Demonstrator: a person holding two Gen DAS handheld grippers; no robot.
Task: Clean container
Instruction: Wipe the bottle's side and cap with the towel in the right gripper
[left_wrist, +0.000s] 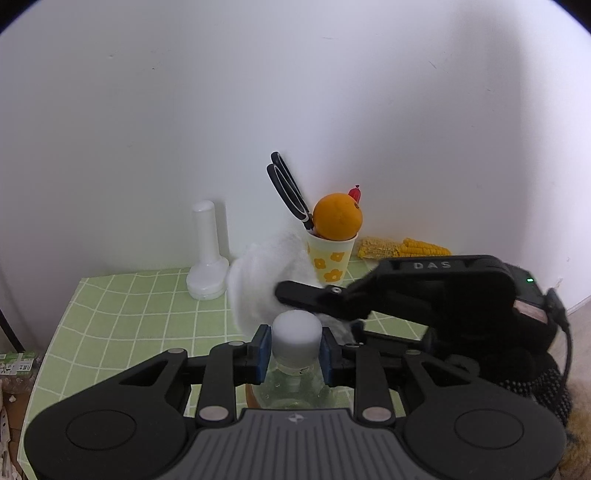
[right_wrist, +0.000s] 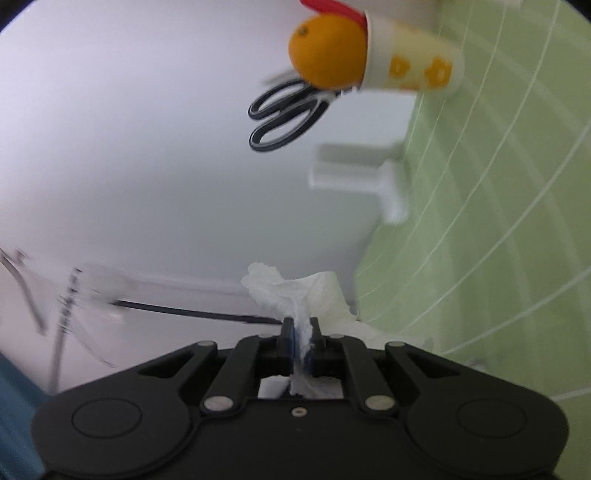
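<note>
Item: clear bottle (left_wrist: 291, 387), white cap (left_wrist: 295, 338). Position: upright, directly ahead of the left claw (left_wrist: 294, 350), low in the left wrist view, over the green checked desk (left_wrist: 122, 314). Long axis vertical, cap uppermost.

Left claw: closed on the bottle at the cap and neck, one blue pad (left_wrist: 263, 352) against each side.

Right claw (right_wrist: 302, 341): narrow, pinching a crumpled white paper towel (right_wrist: 295, 288) between its pads. In the left wrist view it enters from the right, rolled on its side, with the towel (left_wrist: 258, 280) hanging just behind and left of the cap. Touching or just apart: cannot tell.

Governing relation: the towel sits at cap height, beyond the bottle; the body to be wiped lies below it, along the vertical axis. Judged next move: bring the towel down and against the bottle wall while the left claw steadies it.

Background: flowered paper cup (left_wrist: 330, 258) holding an orange (left_wrist: 338, 216) and scissors (left_wrist: 288, 188); white bottle (left_wrist: 207, 254); corn cob (left_wrist: 402, 247), all by the wall.
</note>
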